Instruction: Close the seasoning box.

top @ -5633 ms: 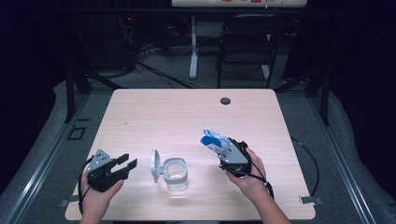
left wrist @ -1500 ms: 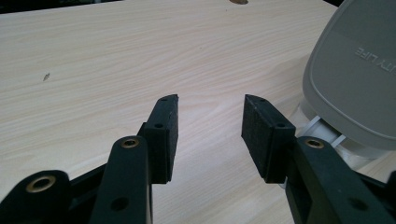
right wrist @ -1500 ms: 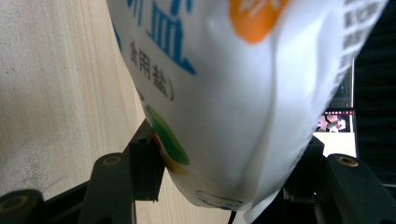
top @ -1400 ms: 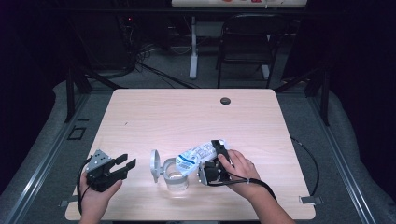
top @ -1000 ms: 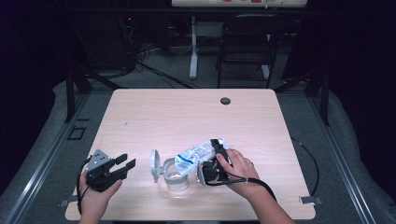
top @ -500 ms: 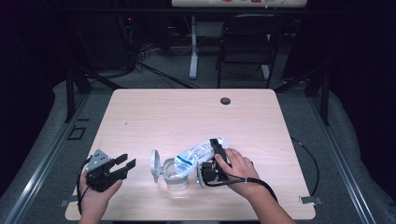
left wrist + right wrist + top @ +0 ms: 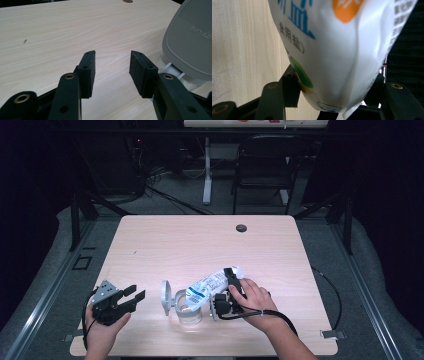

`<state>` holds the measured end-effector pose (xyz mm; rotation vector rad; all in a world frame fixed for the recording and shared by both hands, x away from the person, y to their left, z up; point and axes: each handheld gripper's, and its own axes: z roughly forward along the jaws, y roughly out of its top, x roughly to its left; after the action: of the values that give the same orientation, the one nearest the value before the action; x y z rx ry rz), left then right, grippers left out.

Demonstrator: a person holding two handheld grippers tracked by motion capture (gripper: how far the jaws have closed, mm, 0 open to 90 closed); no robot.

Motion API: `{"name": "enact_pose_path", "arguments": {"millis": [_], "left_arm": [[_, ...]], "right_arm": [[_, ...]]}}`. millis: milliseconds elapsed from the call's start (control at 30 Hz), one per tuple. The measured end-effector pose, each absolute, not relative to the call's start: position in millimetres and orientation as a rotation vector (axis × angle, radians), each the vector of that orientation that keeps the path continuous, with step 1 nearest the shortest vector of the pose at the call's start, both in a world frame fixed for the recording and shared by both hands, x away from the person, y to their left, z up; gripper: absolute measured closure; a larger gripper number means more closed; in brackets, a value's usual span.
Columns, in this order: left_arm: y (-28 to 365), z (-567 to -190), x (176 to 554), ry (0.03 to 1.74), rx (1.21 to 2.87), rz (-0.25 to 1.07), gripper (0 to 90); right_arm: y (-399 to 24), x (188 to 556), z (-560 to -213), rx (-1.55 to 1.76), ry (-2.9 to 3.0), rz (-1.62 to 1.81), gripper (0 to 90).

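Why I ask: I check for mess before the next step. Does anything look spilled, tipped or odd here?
No spill shows on the table. The bag, clamped in the right hand-held gripper, lies tilted with its lower end over the open clear container, whose grey lid stands up. It looks deliberate.

The jar [image 7: 189, 309] sits near my edge of the table [image 7: 200, 245], and I use it as my mark. Its grey lid [image 7: 166, 296] stands up on the jar's left side, like a little wall between the jar and my left gripper [image 7: 131, 299]. My left gripper has its jaws wide with nothing between them, and bare wood lies in front of it. Over the jar's mouth leans the white bag [image 7: 210, 285] that my right gripper [image 7: 227, 290] pinches, so the way in from above and from the right is blocked. Behind the jar the table is bare wood up to a small dark hole [image 7: 241, 228] near the far edge.
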<state>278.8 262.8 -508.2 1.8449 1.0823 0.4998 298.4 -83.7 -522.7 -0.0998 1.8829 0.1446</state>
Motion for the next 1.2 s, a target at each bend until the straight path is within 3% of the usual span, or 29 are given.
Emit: {"name": "enact_pose_path", "arguments": {"millis": [1200], "left_arm": [[262.7,-508.1,278.7,1.085,1.842,0.502,56.7]], "right_arm": [[-80.9,299.5,-521.4,-0.171,1.828,0.108,44.5]]}}
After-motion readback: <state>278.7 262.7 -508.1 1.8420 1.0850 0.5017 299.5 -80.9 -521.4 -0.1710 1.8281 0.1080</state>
